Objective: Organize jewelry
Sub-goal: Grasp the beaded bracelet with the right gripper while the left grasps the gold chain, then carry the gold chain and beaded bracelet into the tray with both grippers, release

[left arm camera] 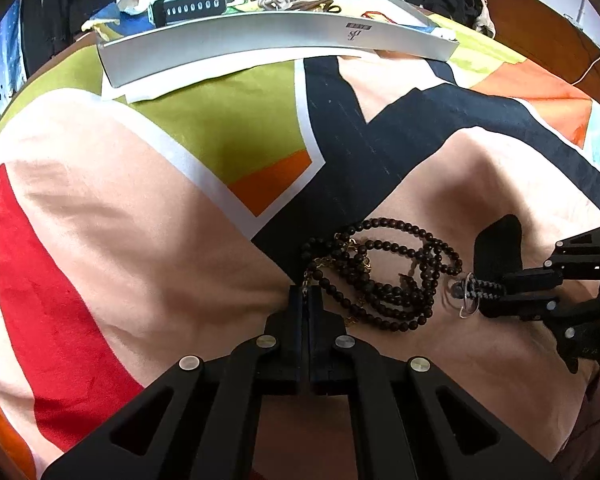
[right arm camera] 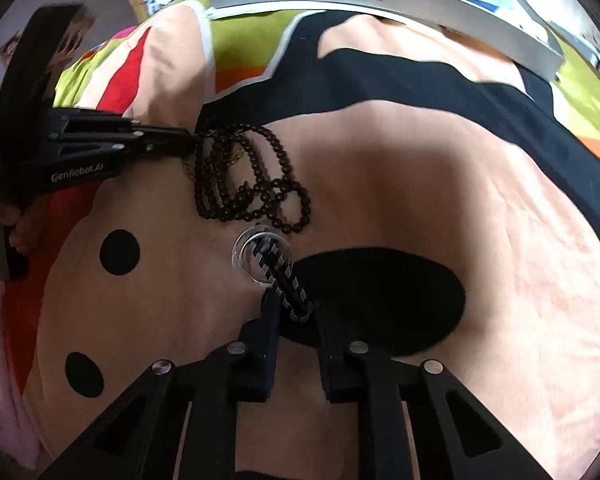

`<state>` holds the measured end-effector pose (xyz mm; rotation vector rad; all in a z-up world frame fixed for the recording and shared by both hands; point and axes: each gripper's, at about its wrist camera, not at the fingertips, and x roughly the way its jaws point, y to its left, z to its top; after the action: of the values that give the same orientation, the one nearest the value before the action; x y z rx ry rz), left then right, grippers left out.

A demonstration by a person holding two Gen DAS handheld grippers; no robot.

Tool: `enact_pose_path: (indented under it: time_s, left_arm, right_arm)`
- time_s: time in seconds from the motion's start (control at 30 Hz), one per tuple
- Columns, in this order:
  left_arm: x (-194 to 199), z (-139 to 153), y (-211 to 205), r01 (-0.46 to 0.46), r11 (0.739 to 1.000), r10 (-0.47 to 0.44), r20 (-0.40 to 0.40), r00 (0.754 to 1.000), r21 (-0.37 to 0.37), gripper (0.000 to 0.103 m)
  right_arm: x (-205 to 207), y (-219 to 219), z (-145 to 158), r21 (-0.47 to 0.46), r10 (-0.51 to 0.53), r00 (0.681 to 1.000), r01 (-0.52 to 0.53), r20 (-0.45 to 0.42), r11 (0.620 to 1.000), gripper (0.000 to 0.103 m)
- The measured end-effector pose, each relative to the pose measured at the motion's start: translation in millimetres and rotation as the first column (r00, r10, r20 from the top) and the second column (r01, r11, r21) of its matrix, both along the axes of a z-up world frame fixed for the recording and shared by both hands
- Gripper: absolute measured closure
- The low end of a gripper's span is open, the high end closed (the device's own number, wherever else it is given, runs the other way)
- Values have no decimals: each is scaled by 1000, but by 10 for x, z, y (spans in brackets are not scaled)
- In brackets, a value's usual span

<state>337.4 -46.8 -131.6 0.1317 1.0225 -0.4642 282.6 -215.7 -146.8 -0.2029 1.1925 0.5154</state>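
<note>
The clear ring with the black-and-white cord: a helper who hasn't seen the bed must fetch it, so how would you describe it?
On the patterned bedspread, find the peach patch beside the large black oval. There the right gripper holds a black-and-white cord tied to the clear ring. Unlike the tangled dark bead necklace beside it, it is one see-through hoop.

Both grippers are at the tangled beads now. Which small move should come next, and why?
Probably draw the right gripper slowly away from the left gripper. It grips the striped bracelet with the clear ring, which lies at the edge of the beads that the left pins at their other end.
</note>
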Motion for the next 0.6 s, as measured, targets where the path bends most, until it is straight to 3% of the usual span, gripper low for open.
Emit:
enact_pose_path:
  time_s: [0.27,0.47,0.6]
  left_arm:
    - [-120,149,60,-21,999,21,10,1000,-39,103]
    - [-332,282,74,-29,992,25,-34,999,-125,103]
    - [-506,467,75,-19,988,19,0,1000,-153,103]
  right_arm:
    - [-89,-108,169,34,-76,997,75,18,997,87]
    - [-143,-244,360,99,-136,989,129,66,987,87]
    - [-129,-309,444,131,-177,978,163,106,978,87]
